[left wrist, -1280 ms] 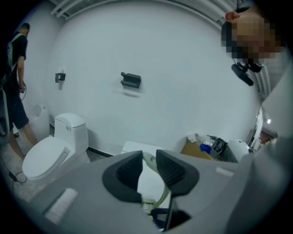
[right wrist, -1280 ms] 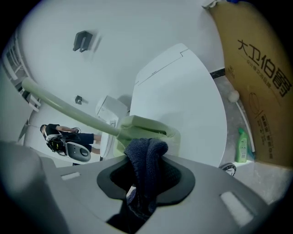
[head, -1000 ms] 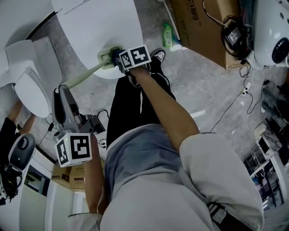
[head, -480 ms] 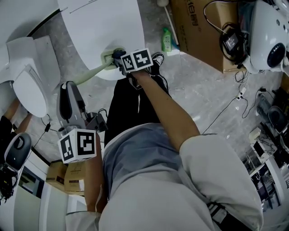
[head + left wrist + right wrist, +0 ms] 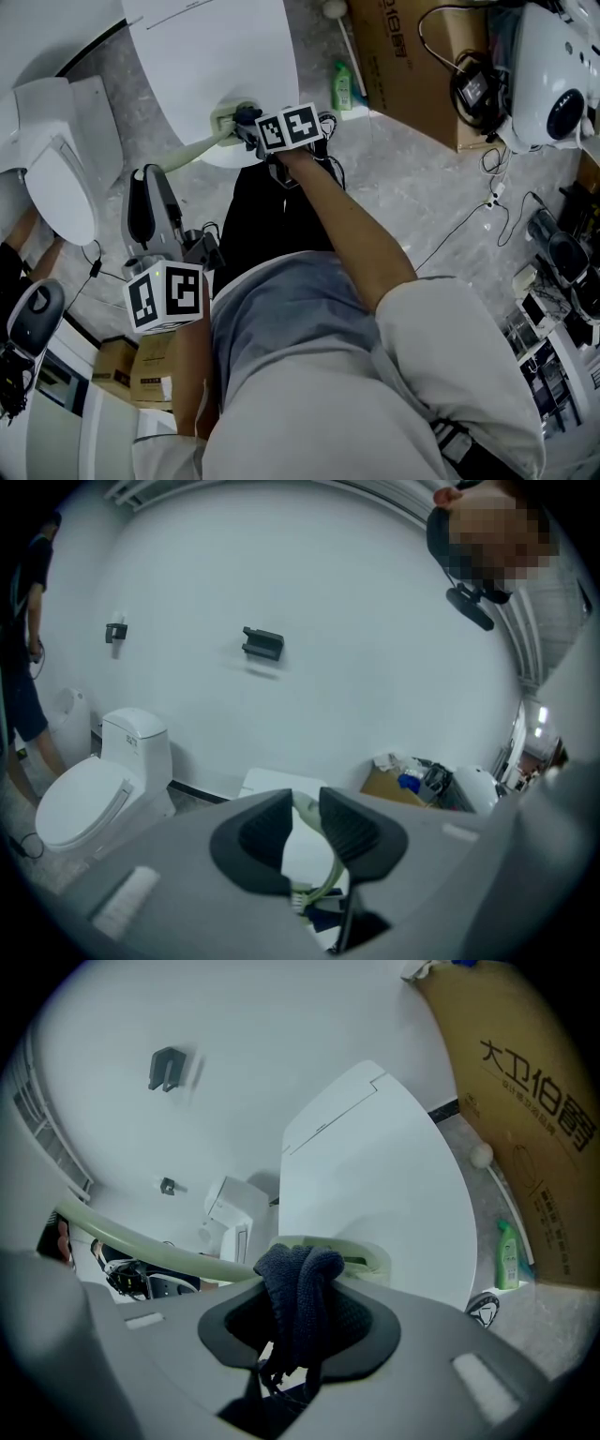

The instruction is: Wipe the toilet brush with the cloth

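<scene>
Right tool [image 5: 300, 1324] first: its jaws are pressed together on the dark cloth [image 5: 298, 1283], which stands up between them in a thick fold and hangs down a little behind. The top of the fold lies against the pale green toilet brush [image 5: 141, 1239], at the place where the long handle meets the wider end. In the head view this contact is above the edge of the white closed toilet [image 5: 216, 56] in front of me.

Left tool [image 5: 302, 832] pinches the other end of the same brush. The green handle passes between the two dark jaws, which are near each other with only the handle between them. So I hold the brush in the air, almost level, with one tool at each end.

I judge that the task is in its middle. The cloth is taken up, the brush is lifted and held firm, and the cloth touches it. What is left I cannot measure. The pictures do not show which part of the handle is already clean, and the long part between my two tools has no cloth on it now. I think the cloth must travel along that part toward the left tool, and perhaps around the wide end also.

Farther out, a second toilet [image 5: 56, 187] stands at my left. A green bottle [image 5: 344, 84] and a cardboard box [image 5: 403, 56] are on the floor at the right.
</scene>
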Motion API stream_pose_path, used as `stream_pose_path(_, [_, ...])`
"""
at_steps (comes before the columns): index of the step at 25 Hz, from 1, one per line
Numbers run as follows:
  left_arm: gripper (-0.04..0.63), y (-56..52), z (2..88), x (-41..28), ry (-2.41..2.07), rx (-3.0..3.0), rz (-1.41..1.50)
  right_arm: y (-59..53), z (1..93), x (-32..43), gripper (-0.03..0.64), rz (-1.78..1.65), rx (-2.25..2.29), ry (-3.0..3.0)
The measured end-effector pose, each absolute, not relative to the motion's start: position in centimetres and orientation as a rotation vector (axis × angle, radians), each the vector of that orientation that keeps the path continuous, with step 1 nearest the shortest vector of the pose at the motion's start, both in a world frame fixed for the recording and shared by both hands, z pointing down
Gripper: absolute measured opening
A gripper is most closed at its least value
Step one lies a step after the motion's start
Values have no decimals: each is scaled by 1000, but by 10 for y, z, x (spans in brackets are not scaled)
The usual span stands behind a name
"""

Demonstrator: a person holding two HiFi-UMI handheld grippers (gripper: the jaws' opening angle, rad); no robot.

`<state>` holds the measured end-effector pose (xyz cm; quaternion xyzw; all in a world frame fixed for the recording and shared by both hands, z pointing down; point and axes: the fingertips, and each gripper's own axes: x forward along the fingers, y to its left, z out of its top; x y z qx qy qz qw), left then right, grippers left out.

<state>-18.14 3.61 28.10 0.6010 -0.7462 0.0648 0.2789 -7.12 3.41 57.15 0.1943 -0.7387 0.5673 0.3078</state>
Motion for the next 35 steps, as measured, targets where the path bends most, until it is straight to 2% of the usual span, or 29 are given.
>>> stream_pose_path(35, [0, 28, 282, -183, -1958, 1666, 155, 26, 496, -71, 106, 1544, 332, -2043])
